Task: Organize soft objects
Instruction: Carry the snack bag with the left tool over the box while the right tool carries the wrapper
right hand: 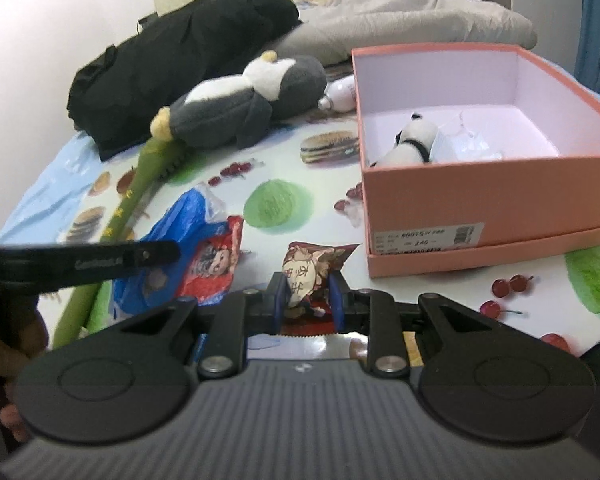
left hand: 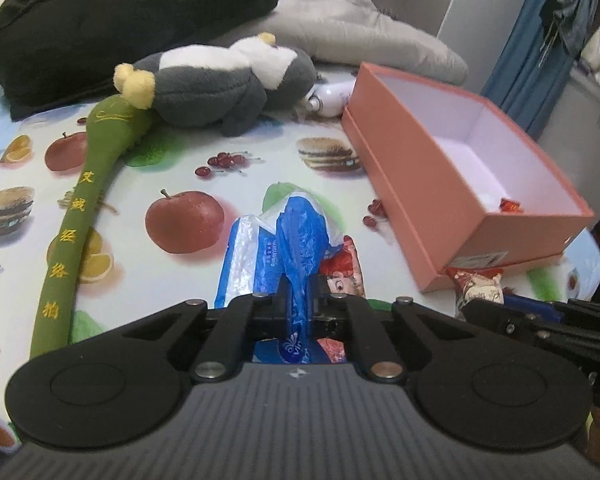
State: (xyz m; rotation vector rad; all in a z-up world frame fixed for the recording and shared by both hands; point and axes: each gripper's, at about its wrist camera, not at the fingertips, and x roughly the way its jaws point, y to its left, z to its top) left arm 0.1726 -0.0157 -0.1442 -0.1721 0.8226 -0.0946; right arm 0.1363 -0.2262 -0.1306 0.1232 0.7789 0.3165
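My left gripper (left hand: pixel 298 312) is shut on a crumpled blue and white plastic bag (left hand: pixel 292 236), which trails forward over the fruit-print sheet (left hand: pixel 204 148). A red snack packet (left hand: pixel 342 268) lies partly under the bag. My right gripper (right hand: pixel 309 296) is shut on a second red and white snack packet (right hand: pixel 314 270), held in front of the open pink box (right hand: pixel 488 200). A small panda plush (right hand: pixel 414 136) and some clear wrapping lie inside the box. A grey and white plush penguin (left hand: pixel 220 88) and a long green padded stick (left hand: pixel 80 208) lie to the left.
A black jacket (left hand: pixel 120 12) and a grey pillow (left hand: pixel 352 28) lie at the back of the bed. A white bottle (left hand: pixel 334 98) rests between the penguin and the box (left hand: pixel 460 168). Blue cloth (left hand: pixel 532 40) hangs at the right.
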